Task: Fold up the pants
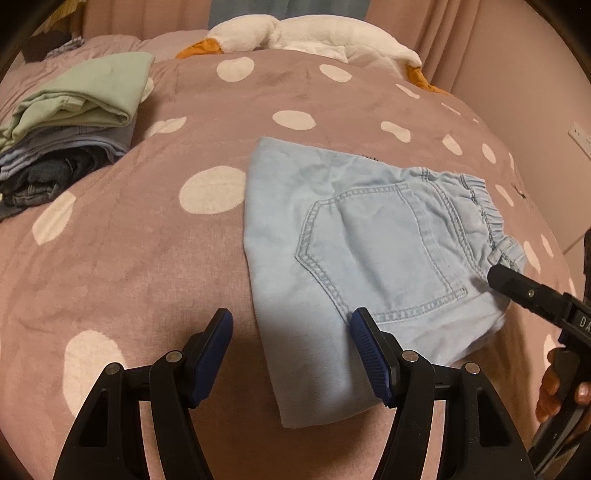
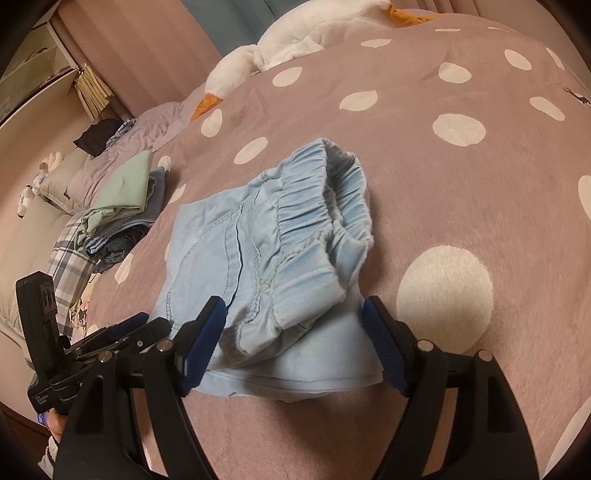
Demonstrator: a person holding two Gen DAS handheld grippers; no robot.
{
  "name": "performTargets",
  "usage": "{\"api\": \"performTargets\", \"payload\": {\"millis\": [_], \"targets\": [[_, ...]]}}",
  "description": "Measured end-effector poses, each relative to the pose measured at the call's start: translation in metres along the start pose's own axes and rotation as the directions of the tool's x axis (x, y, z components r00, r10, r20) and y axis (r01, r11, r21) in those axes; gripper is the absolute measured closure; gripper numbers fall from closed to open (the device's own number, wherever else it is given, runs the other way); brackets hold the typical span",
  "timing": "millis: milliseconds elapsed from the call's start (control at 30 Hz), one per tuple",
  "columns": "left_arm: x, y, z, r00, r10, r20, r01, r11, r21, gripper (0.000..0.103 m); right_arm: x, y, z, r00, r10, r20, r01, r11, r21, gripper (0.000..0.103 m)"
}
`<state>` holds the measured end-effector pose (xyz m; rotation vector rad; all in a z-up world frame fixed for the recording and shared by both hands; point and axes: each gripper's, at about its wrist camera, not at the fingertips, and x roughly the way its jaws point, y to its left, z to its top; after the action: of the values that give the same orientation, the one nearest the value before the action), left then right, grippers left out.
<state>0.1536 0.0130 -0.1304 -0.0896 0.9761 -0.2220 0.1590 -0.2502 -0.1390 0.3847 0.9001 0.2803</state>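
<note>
Light blue denim pants [image 1: 354, 258] lie folded on the pink dotted bed cover, back pocket up, elastic waistband to the right. In the right wrist view the pants [image 2: 266, 266] lie with the waistband facing me. My left gripper [image 1: 291, 350] is open and empty, hovering over the pants' near left edge. My right gripper [image 2: 295, 339] is open and empty, its jaws straddling the waistband end close above the cloth. In the left wrist view the right gripper [image 1: 517, 288] is at the pants' right edge. In the right wrist view the left gripper [image 2: 122, 336] is at lower left.
A stack of folded clothes [image 1: 70, 140] with a green piece on top sits at the far left of the bed; it also shows in the right wrist view [image 2: 118, 218]. A white plush goose [image 1: 314, 35] lies at the head of the bed. A wall is to the right.
</note>
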Motion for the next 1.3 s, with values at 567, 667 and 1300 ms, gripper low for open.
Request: {"api": "performTargets", "payload": {"millis": [567, 667, 1300], "targets": [[-0.006, 0.000, -0.002, 1.000, 0.019, 0.008, -0.018, 1.000, -0.009, 0.018, -0.006, 0.001, -0.003, 1.000, 0.001, 0.011, -0.001, 1.000, 0.000, 0.024], [-0.011, -0.002, -0.002, 1.000, 0.018, 0.016, -0.018, 1.000, -0.005, 0.018, -0.010, 0.005, -0.005, 1.000, -0.004, 0.015, 0.005, 1.000, -0.013, 0.024], [-0.085, -0.031, -0.018, 0.973, 0.199, 0.120, -0.202, 0.979, 0.017, 0.003, -0.078, 0.060, -0.028, 0.986, -0.124, 0.112, 0.150, 0.949, -0.276, 0.000]]}}
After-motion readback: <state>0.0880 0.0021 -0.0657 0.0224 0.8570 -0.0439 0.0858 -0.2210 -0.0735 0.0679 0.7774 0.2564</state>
